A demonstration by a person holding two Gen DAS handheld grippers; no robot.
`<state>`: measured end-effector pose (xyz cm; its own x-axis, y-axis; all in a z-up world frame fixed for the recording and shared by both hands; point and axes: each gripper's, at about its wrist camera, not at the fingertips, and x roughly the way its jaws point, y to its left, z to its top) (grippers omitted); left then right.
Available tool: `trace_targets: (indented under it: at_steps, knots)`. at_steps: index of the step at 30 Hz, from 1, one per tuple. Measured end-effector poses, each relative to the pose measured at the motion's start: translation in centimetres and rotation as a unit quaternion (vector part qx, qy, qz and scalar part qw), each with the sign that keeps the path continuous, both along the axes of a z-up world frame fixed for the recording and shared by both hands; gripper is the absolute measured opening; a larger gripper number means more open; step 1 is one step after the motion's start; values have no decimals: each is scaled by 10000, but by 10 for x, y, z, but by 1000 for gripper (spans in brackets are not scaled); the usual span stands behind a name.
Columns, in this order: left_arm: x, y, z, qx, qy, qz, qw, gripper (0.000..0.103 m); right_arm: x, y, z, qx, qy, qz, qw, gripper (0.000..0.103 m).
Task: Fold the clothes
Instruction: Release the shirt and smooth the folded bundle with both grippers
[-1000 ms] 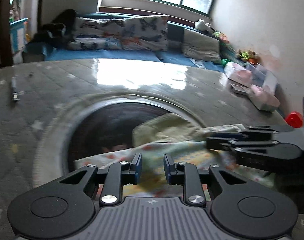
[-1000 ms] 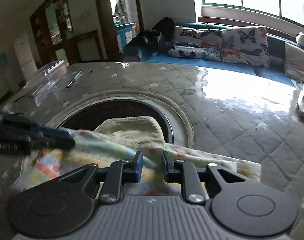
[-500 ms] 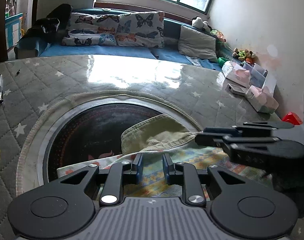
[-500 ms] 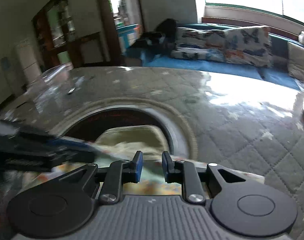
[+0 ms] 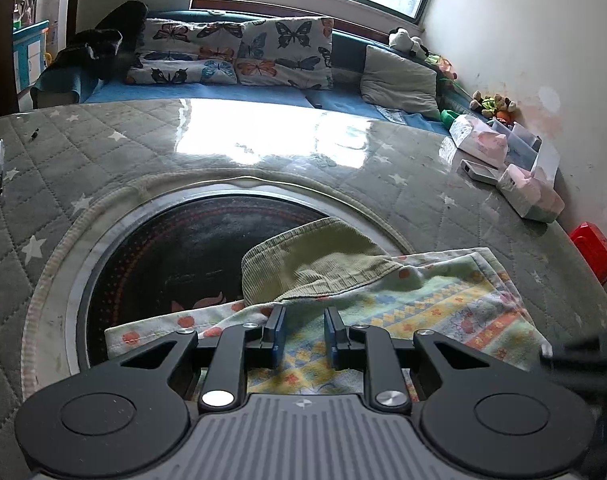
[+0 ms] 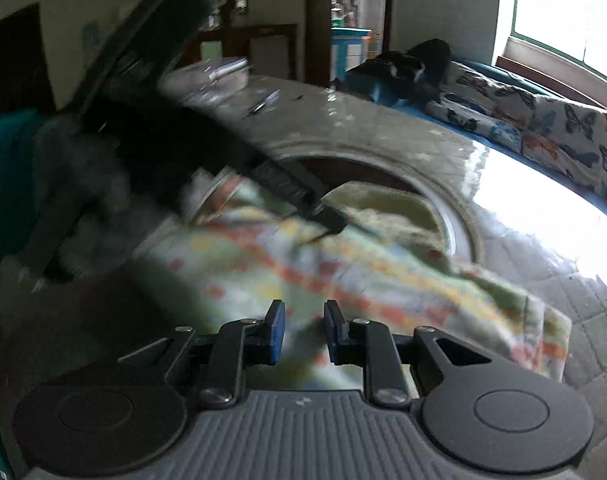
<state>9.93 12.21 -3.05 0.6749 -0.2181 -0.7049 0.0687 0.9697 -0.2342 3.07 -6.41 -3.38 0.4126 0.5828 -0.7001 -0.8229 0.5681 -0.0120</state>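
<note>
Living room, daybed with butterfly cushions (image 5: 239,54) under the window. Round quilted table (image 5: 263,152), dark glass inset (image 5: 175,252) at centre. Patterned garment (image 5: 423,312) lying at the near edge, partly over the inset, long axis running left-right across both views, green ribbed piece (image 5: 315,256) poking out toward the far side. Left gripper (image 5: 302,334) low over the cloth, fingers parted, nothing pinched. Right gripper (image 6: 303,336) likewise apart and empty, view motion-blurred. Stage unclear: fits mid-fold or just laid flat. Any next grasp needs an edge or corner, both sides together.
</note>
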Motion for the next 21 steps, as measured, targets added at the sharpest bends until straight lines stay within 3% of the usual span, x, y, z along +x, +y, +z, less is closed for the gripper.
trace_targets:
  at_steps: [8, 11, 15, 18, 21]
  knots:
    - [-14, -4, 11, 112, -134, 93, 9998, 23, -22, -11, 9, 233, -200, -131, 9994, 21]
    - [-41, -10, 23, 136, -393, -28, 9991, 22, -19, -20, 14, 393, -185, -368, 9984, 21]
    - [-78, -20, 24, 39, -440, -228, 9988, 24, -16, -29, 14, 479, -151, -583, 9970, 21]
    - [-97, -27, 16, -48, -350, -221, 9991, 27, -18, -30, 10, 558, -110, -659, 9962, 21]
    - [-107, -29, 9, -111, -300, -141, 9994, 38, -20, -32, 7, 595, -77, -761, 9953, 23]
